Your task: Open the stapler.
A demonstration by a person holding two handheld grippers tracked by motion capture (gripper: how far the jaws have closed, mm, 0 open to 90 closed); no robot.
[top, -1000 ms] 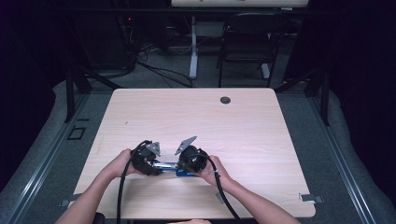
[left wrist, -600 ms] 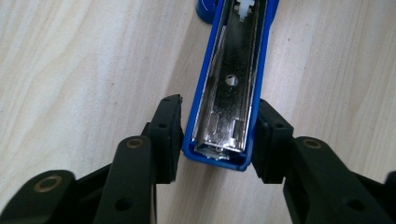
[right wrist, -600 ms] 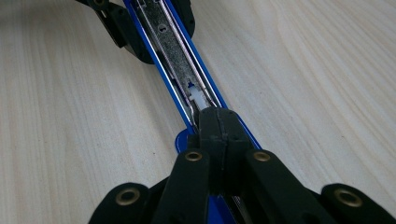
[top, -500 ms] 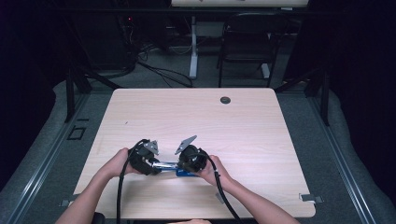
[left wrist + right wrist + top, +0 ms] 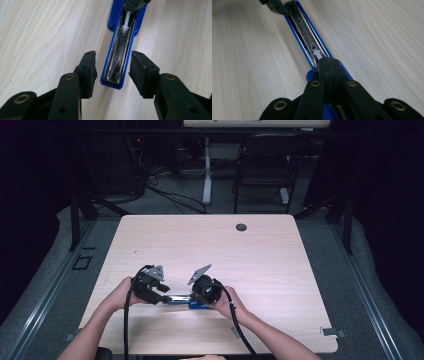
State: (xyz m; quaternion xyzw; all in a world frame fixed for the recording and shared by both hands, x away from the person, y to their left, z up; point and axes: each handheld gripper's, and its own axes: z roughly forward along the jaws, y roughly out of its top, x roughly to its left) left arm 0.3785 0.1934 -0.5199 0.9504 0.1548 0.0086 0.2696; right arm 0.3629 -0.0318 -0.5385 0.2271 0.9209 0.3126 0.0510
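A blue stapler (image 5: 120, 53) lies flat on the pale wooden table (image 5: 280, 270) near its front edge — opened out, so its long metal staple channel faces up (bare grey metal between blue side rails). A small white pusher (image 5: 317, 53) sits in the channel toward the hinge end.

Staplers: I am seeing one blue stapler (image 5: 181, 299) on the table (image 5: 260, 270).
Grippers: I am holding two, left gripper (image 5: 161, 296) and right gripper (image 5: 194, 297), at the stapler.
Grommets: one grommet (image 5: 241, 227), far across from the stapler.
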